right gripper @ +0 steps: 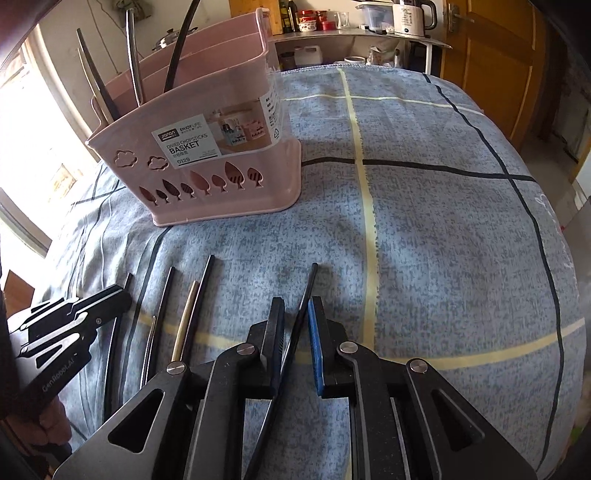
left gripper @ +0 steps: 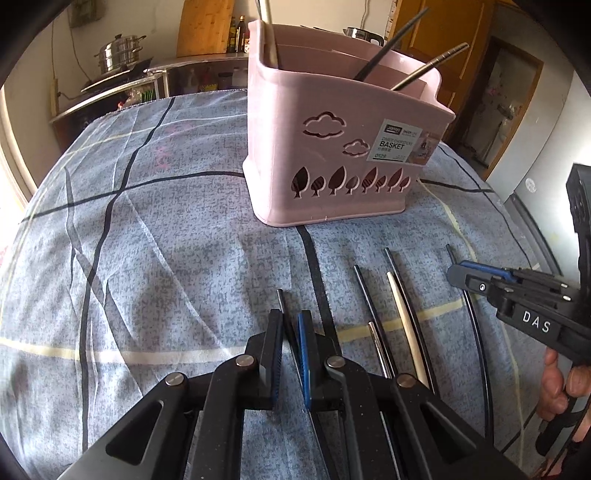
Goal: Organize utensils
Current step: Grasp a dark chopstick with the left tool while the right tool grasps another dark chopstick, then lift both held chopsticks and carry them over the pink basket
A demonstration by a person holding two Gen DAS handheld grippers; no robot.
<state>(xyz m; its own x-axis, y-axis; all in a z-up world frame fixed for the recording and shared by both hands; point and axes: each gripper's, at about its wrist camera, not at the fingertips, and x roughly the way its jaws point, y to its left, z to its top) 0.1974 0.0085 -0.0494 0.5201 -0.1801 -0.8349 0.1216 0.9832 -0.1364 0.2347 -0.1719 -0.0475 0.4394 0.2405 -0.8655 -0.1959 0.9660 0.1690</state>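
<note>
A pink divided chopstick basket (left gripper: 332,147) (right gripper: 207,162) stands on the checked blue cloth with several chopsticks upright in it. Several loose chopsticks (left gripper: 402,325) (right gripper: 184,325) lie side by side on the cloth in front of it. My left gripper (left gripper: 290,321) is shut on a black chopstick (left gripper: 281,301) at the left of the row. My right gripper (right gripper: 297,306) is shut on another black chopstick (right gripper: 308,291) at the right of the row. The right gripper also shows in the left wrist view (left gripper: 454,275). The left gripper shows in the right wrist view (right gripper: 125,291).
The cloth (right gripper: 424,221) covers a table whose edges fall away at right and left. Behind it stand a steel counter with a pot (left gripper: 118,55), bottles and a kettle (right gripper: 410,16), and a wooden door (right gripper: 491,62).
</note>
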